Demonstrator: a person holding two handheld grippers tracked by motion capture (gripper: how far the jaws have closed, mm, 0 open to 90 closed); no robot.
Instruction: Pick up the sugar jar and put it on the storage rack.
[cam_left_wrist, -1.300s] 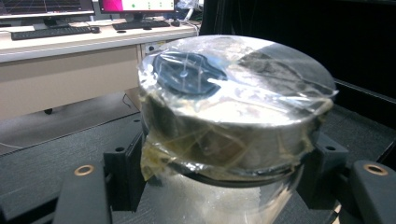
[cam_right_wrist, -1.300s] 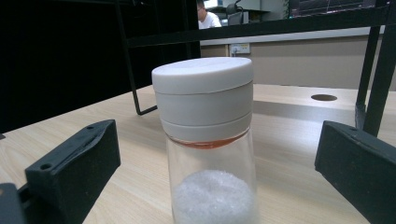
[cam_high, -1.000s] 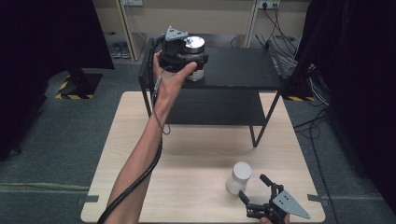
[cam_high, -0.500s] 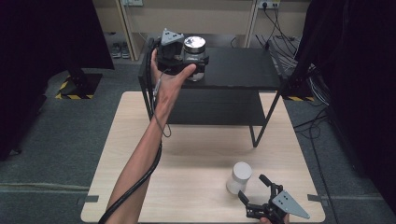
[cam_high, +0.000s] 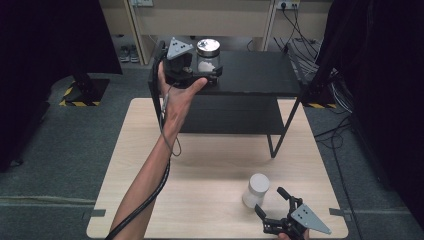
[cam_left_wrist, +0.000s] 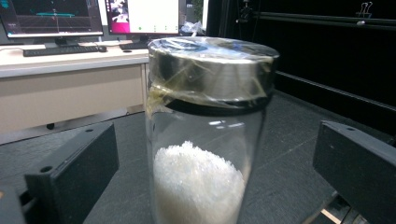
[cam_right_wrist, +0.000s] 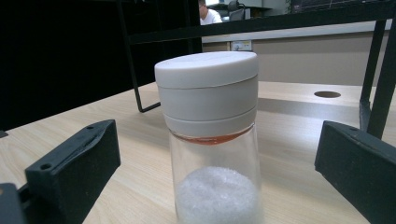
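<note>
While your left gripper (cam_high: 212, 75) stands released at upper centre of high view, jaws spread either side of clear glass jar with metal lid (cam_left_wrist: 208, 135) on black shelf (cam_high: 260, 75), pads not pressing. Jar part full of white grains: fairly heavy, rigid, smooth, breakable. Take glass body below lid; film wrap there looks slippery. Your right gripper (cam_high: 272, 205), lower right, also released, white-capped glass shaker (cam_right_wrist: 212, 140) between jaws on pale wooden table (cam_high: 200, 190). Grip its glass below cap.

Two jars stand in view: one steel-lidded (cam_high: 208, 56) and one white-capped (cam_high: 256, 190) (both hold white grains). Two grippers, one rack (cam_high: 260, 75).
</note>
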